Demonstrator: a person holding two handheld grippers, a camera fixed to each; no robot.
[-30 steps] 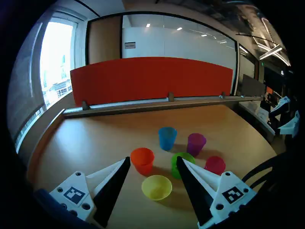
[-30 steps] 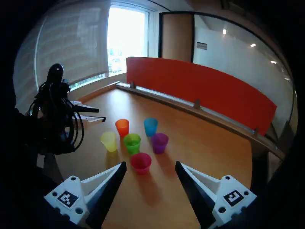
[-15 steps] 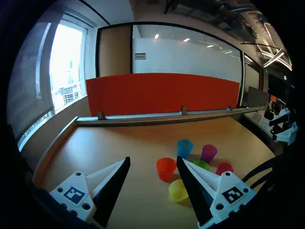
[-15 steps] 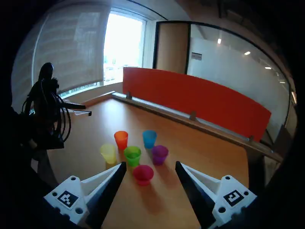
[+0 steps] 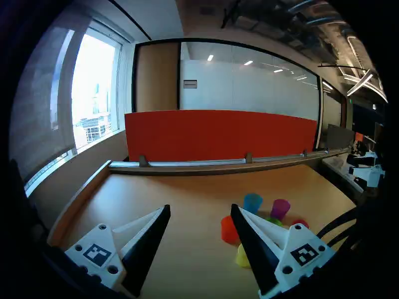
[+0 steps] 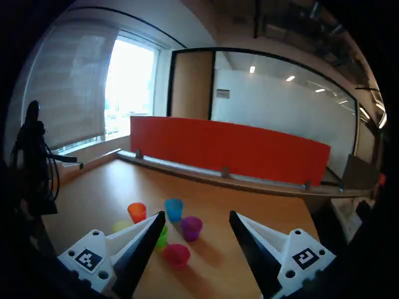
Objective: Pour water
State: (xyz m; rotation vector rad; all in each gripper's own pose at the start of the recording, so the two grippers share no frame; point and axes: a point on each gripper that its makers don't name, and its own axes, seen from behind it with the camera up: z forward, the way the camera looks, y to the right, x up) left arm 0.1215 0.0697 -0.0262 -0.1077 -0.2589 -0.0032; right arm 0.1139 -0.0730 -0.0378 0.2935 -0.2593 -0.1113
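On the table [image 6: 99, 189]: coloured cups [image 6: 191, 227], apparently six, clustered.
Your left gripper [image 5: 199, 207] and right gripper [image 6: 197, 213] gape, empty.

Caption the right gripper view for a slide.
Open right gripper facing blue cup, purple cup and pink cup on a wooden table, red divider behind.

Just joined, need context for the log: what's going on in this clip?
A person holds two grippers over a wooden table. The left gripper and the right gripper both have their fingers open and hold nothing. Six small cups stand clustered on the table: orange cup, blue cup, purple cup, pink cup, green cup, yellow cup. None is touched, and no pouring is under way yet.
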